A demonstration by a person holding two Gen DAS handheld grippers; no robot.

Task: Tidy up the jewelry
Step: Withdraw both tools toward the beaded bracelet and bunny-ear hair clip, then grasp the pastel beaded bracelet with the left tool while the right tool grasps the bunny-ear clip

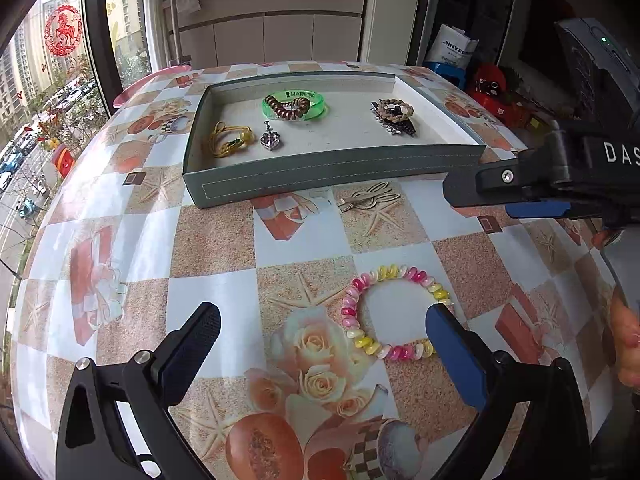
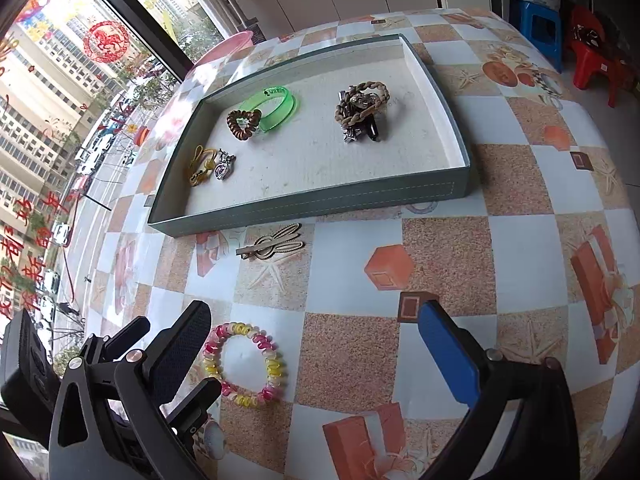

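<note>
A pink, yellow and white coil bracelet lies flat on the patterned tablecloth. My left gripper is open just above the table, and its blue right finger overlaps the bracelet's right side. A tan rabbit-shaped hair clip rests in front of the grey tray. The tray holds a green bangle with a brown coil tie, a yellow cord, a heart pendant and a braided band on dark clips. My right gripper hovers open and holds nothing.
The round table drops away on every side. A window lies to the left with a pink basin by it. Blue and red stools stand at the back right. A person's hand shows at the right edge.
</note>
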